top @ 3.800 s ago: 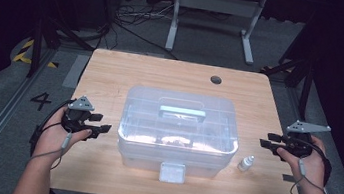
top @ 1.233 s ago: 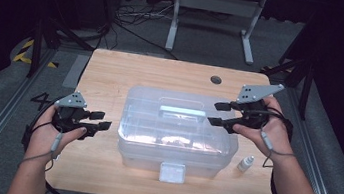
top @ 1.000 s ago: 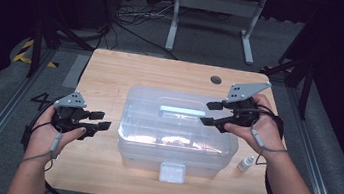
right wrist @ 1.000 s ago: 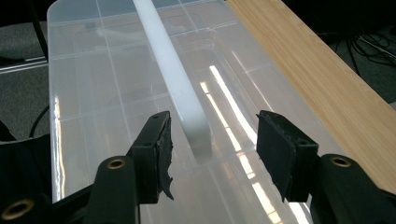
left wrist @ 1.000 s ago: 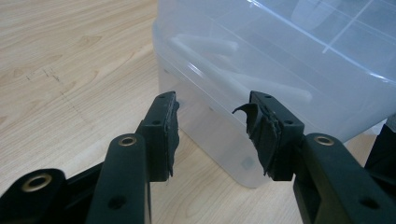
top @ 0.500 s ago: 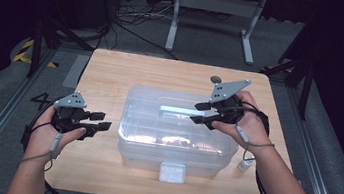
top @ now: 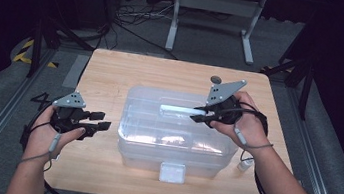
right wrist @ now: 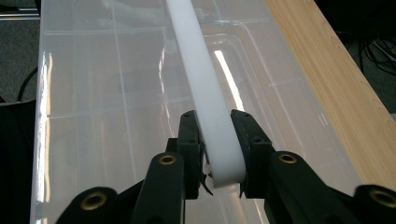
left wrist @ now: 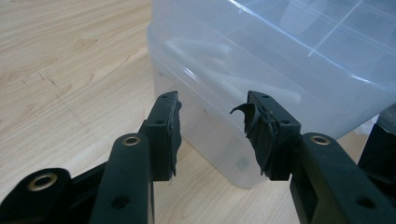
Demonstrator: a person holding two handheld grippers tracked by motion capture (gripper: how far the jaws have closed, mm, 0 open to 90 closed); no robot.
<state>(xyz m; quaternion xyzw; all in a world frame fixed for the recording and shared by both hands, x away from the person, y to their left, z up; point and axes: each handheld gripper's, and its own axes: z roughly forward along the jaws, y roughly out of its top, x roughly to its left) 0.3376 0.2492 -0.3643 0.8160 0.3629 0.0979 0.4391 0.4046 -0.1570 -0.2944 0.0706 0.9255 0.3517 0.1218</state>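
Note:
A clear plastic storage box (top: 174, 142) with a lid stands mid-table. A white handle (top: 177, 111) lies along the top of the lid. My right gripper (top: 198, 115) reaches over the lid from the right. Its jaws have just been closing, and they now press on both sides of the right end of the white handle (right wrist: 201, 79), as my right gripper (right wrist: 215, 133) shows up close above the lid (right wrist: 102, 93). My left gripper (top: 101, 120) hovers open just left of the box, apart from it. In its own view my left gripper (left wrist: 212, 126) faces the box's corner (left wrist: 299, 60) with nothing between the jaws.
A small white bottle (top: 244, 163) stands on the wooden table (top: 112, 74) by the box's right front corner. A dark round disc (top: 216, 79) lies near the far edge. The box's front latch (top: 172, 172) faces the person. Cables and a metal stand lie on the floor beyond.
My right gripper has moved left over the lid and its jaws have closed on the white handle. The left gripper has stayed beside the box.

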